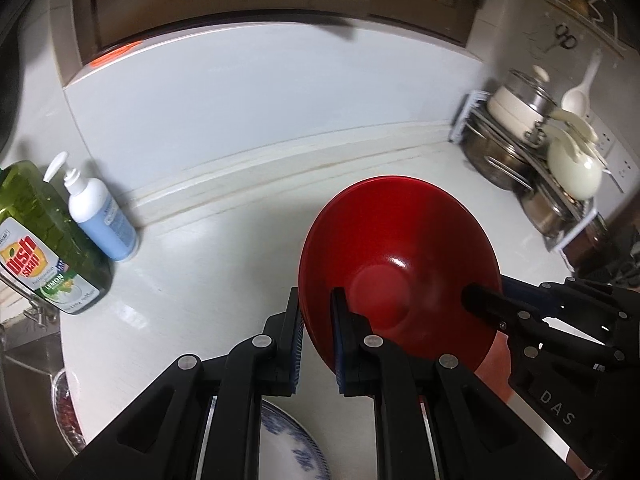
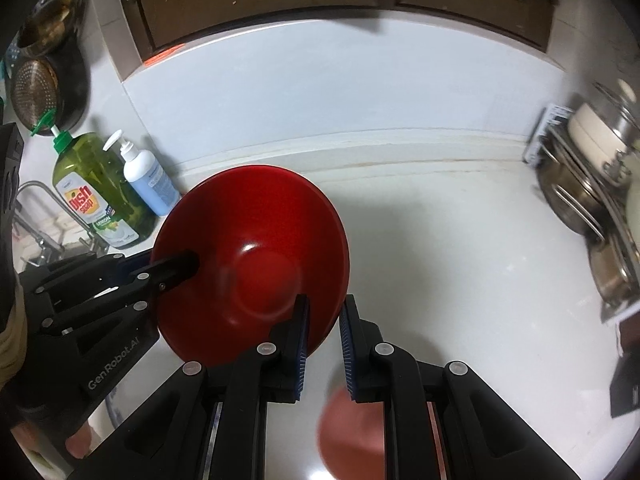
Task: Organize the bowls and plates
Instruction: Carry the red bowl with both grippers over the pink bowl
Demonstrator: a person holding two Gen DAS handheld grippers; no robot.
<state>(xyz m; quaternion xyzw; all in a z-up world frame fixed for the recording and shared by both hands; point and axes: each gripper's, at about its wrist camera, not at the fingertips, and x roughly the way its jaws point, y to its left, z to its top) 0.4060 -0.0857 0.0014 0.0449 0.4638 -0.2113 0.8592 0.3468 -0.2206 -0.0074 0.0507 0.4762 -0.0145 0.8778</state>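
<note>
Red bowl (image 1: pixel 394 256) pinched at opposite rims between left hand-held gripper (image 1: pixel 316 320) and right hand-held gripper (image 2: pixel 324 328).

On my feeds: "dish soap" and "LEMON" label the green bottle (image 2: pixel 100 196); "GenRobot.AI" marks my left gripper (image 2: pixel 176 268); "DAS" my right gripper (image 1: pixel 480 300).

Both views are evenly and rather coolly lit from overhead. A small white glare spot is seen on the glossy inside of the red bowl (image 1: pixel 400 264), and soft sheen is spread over the worktop (image 1: pixel 224 280) around it. Straight lines behind the bowl are bowed by fisheye distortion, and the corners are blackened. The pot rack (image 2: pixel 592 184) to the bowl's right is smeared by motion blur.
</note>
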